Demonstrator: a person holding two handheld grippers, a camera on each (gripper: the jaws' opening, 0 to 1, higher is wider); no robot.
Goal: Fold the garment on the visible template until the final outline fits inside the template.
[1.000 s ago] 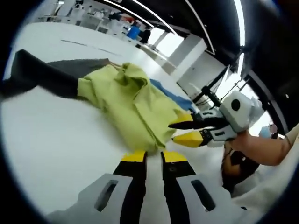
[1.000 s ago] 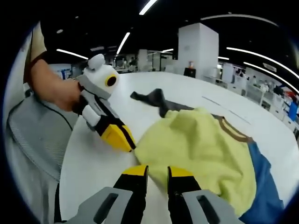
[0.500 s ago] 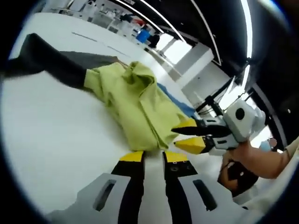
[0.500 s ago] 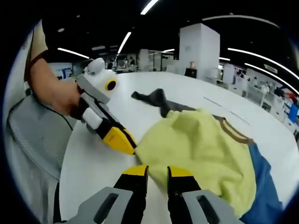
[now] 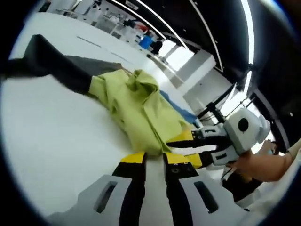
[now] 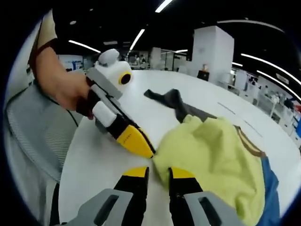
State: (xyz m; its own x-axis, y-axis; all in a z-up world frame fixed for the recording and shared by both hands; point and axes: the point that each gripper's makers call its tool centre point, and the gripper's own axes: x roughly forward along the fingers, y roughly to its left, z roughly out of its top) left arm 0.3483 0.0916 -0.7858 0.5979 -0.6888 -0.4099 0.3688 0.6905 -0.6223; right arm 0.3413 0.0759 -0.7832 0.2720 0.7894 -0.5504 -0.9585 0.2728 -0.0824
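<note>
Both grippers meet at the near hem of the yellow-green shirt. The left gripper has its jaws nearly together at the cloth edge; whether it pinches cloth I cannot tell. The same goes for the right gripper. The shirt lies bunched on the white table, over a dark cloth and a blue one. A shallow pinch could slip, or catch one layer alone.

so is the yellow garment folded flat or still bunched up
Bunched up: the yellow garment lies in rumpled ridges over grey and blue cloth, its near edge at both tools' tips.
</note>
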